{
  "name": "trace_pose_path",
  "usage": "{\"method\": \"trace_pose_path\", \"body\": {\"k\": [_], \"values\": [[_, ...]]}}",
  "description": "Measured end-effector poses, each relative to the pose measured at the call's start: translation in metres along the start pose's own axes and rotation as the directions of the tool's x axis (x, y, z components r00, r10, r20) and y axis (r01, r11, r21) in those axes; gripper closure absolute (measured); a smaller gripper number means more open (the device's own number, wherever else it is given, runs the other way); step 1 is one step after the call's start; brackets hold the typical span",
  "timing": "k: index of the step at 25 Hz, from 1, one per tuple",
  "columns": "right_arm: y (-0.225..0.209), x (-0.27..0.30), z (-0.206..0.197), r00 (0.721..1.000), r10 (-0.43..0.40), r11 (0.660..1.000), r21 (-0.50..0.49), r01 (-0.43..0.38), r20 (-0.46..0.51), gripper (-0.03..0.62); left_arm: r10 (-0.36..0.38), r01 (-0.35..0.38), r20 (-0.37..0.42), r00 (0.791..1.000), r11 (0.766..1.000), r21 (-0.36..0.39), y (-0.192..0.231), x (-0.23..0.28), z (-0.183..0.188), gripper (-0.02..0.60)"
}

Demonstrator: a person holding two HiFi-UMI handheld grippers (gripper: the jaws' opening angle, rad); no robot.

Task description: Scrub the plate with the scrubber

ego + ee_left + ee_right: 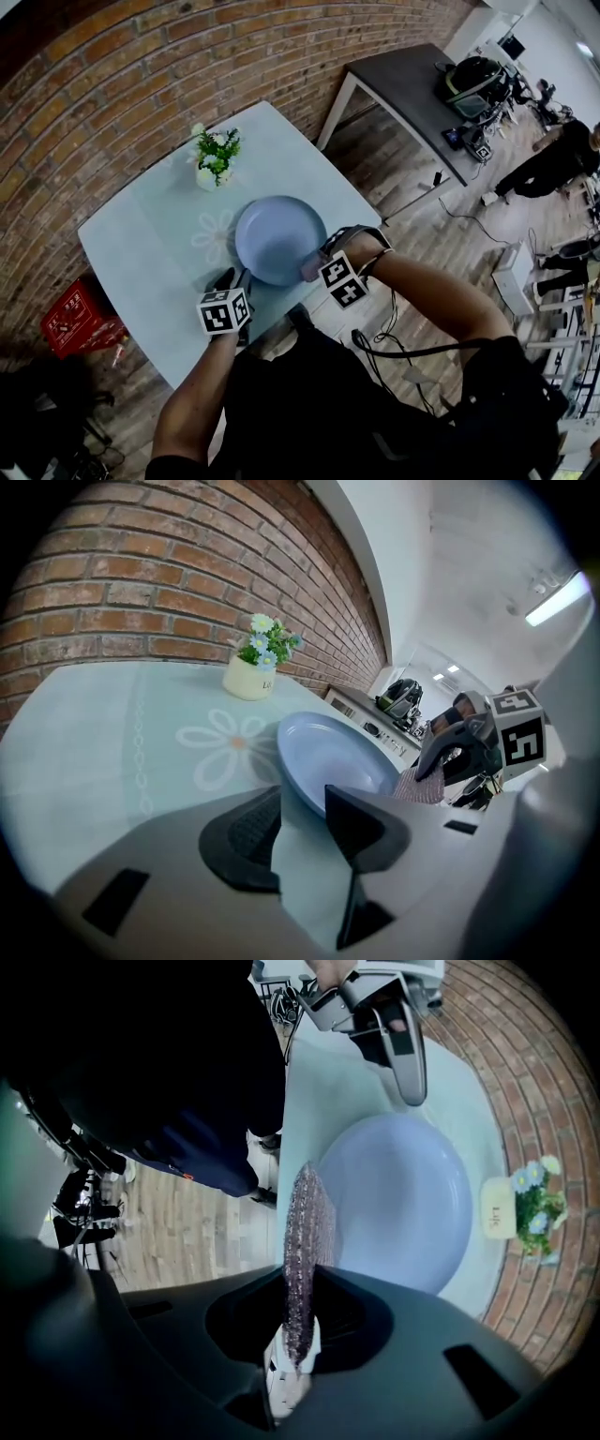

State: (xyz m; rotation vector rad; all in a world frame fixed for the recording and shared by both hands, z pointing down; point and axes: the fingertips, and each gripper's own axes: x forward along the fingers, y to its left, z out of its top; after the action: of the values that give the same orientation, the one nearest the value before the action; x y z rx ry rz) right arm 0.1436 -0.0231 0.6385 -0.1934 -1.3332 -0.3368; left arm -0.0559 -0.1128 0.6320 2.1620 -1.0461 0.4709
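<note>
Between our two claws sits the plate point(278, 239), a pale blue round dish lying flat on the light blue surface point(141, 244).

Our left claw point(236, 275) stands open. In the left gripper view its jaws are wide apart around a gap point(300, 803) through which only the bare surface point(84, 752) shows. The plate point(333, 757) lies just ahead of this claw, its near rim running behind the tip of the right-hand jaw, and neither pad presses on it.

Our right claw point(314, 265) is closed on the scrubber point(310, 267). The right gripper view shows the jaws point(302, 1283) pinching a thin, speckled pink-grey pad, the scrubber point(305, 1232). It sticks out edge-on past the tips, over the side of the plate point(398, 1199) nearest this claw. We cannot tell whether it touches the rim. From the left claw's side, the scrubber point(422, 785) hangs below the right claw point(450, 752) at the far edge of the plate.

Beyond the plate from both claws, a small cream pot of white and blue flowers point(214, 159) stands upright near the brick wall point(141, 84). A printed daisy point(230, 747) marks the surface between the pot point(251, 672) and the left claw. In the right gripper view the left claw point(398, 1068) reaches in across the plate from the scrubber.

Off to the left of the left claw, a red crate point(75, 323) sits on the wooden floor point(394, 187).
</note>
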Motion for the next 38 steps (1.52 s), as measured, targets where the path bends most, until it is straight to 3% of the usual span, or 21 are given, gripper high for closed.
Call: {"method": "trace_pose_path", "body": {"k": [6, 10, 15, 18, 20, 24, 29, 38], "values": [[0.004, -0.003, 0.011, 0.992, 0.107, 0.994, 0.022, -0.108, 0.064, 0.526, 0.013, -0.013, 0.021, 1.0, 1.0, -0.002, 0.001, -0.012, 0.002, 0.42], [-0.007, -0.007, 0.005, 0.992, 0.1, 0.994, 0.035, -0.103, 0.082, 0.527, 0.018, -0.018, 0.03, 0.999, 1.0, -0.003, 0.0, -0.016, 0.003, 0.42], [-0.035, -0.002, -0.03, 0.996, -0.026, 0.998, -0.065, 0.02, -0.084, 0.527, 0.019, -0.019, 0.026, 0.999, 1.0, -0.004, -0.006, -0.014, 0.0, 0.42], [-0.035, 0.003, -0.041, 0.986, -0.042, 0.991, -0.136, 0.02, -0.161, 0.528, 0.022, -0.022, 0.039, 0.999, 1.0, -0.018, -0.01, -0.017, 0.0, 0.42], [-0.027, 0.002, -0.04, 0.984, -0.006, 0.985, -0.168, -0.025, -0.18, 0.528, 0.028, -0.027, 0.048, 0.998, 0.999, -0.027, -0.01, -0.018, 0.0, 0.42], [-0.012, -0.003, -0.02, 0.984, 0.121, 0.979, -0.149, -0.141, -0.133, 0.528, 0.046, -0.043, 0.06, 0.997, 0.998, -0.049, -0.005, -0.022, -0.002, 0.42], [-0.012, -0.009, 0.008, 0.977, 0.212, 0.973, -0.086, -0.213, -0.024, 0.528, 0.056, -0.051, 0.084, 0.995, 0.997, -0.063, -0.002, -0.029, 0.003, 0.42], [-0.023, -0.017, 0.039, 0.951, 0.299, 0.954, -0.055, -0.295, 0.084, 0.526, 0.092, -0.08, 0.113, 0.989, 0.992, -0.099, 0.008, -0.044, 0.003, 0.422]]}}
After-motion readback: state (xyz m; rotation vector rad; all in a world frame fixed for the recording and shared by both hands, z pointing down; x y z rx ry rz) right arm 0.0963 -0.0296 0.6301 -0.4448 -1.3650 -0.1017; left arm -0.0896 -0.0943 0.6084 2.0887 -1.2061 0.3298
